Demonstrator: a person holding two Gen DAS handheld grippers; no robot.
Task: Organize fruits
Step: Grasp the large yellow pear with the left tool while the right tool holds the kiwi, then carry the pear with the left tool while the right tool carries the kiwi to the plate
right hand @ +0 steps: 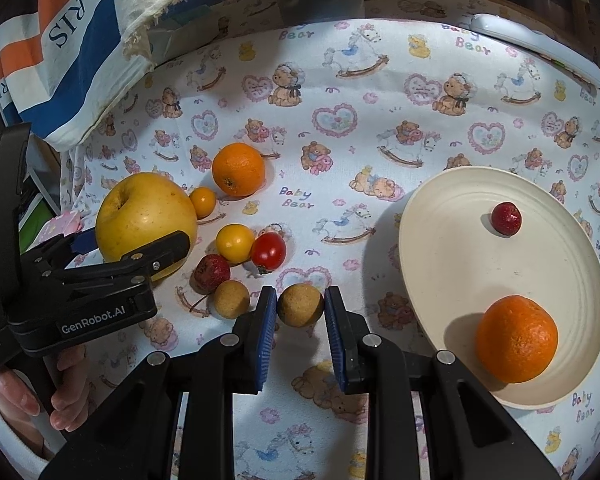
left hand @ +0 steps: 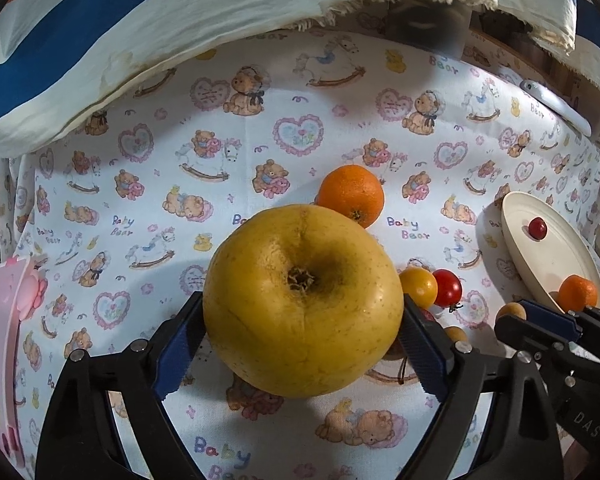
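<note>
A big yellow apple [left hand: 300, 300] rests on the bear-print cloth, and my left gripper [left hand: 302, 304] is shut on it, its blue pads [left hand: 180, 344] meeting both sides. In the right wrist view the same apple [right hand: 140, 212] sits at the left behind the left gripper [right hand: 140, 248]. My right gripper [right hand: 300, 294] is shut on a small tan round fruit [right hand: 300, 306] lying on the cloth. A cream plate [right hand: 452, 272] to the right holds an orange [right hand: 516, 340] and a small red fruit [right hand: 506, 218].
Loose on the cloth lie another orange [right hand: 239, 169], two small yellow fruits [right hand: 235, 243], a red tomato [right hand: 269, 252], a dark red fruit [right hand: 212, 272] and a second tan fruit [right hand: 231, 299]. A printed tote bag [right hand: 60, 40] overhangs the back left; a white remote [right hand: 540, 48] lies back right.
</note>
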